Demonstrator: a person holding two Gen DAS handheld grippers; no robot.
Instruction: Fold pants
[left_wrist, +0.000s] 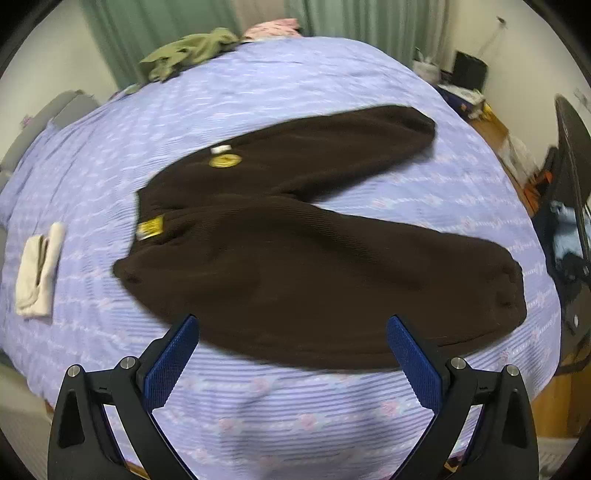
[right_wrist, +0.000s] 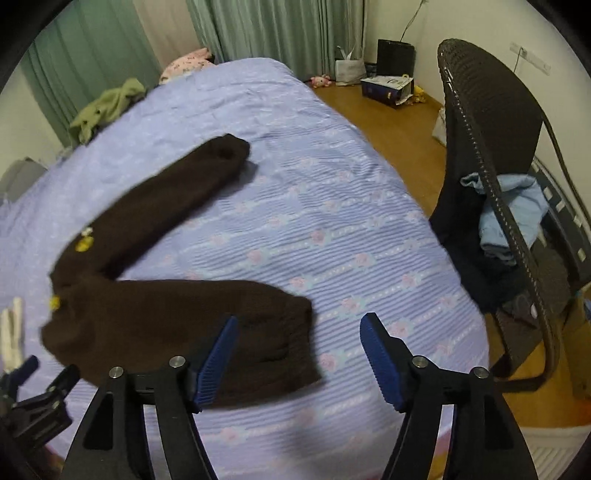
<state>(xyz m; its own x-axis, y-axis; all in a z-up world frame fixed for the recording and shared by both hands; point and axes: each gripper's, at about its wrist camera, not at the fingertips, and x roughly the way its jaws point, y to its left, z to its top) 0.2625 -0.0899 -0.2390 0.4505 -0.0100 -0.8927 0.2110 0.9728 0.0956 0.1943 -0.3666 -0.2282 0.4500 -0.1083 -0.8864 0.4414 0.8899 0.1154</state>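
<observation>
Dark brown pants (left_wrist: 295, 258) lie flat on the lilac bedspread (left_wrist: 258, 92), legs spread in a V, waist at the left with yellow tags (left_wrist: 150, 227). My left gripper (left_wrist: 291, 328) is open and empty, hovering over the near leg's lower edge. In the right wrist view the pants (right_wrist: 177, 317) lie left of centre. My right gripper (right_wrist: 299, 325) is open and empty above the cuff end of the near leg. The left gripper's fingertip (right_wrist: 26, 365) shows at the lower left there.
A folded white cloth (left_wrist: 38, 269) lies left of the waist. An olive garment (left_wrist: 188, 51) and a pink pillow (left_wrist: 273, 27) sit at the far end. A dark wicker chair (right_wrist: 491, 184) with clothes stands right of the bed, on a wooden floor (right_wrist: 399, 140).
</observation>
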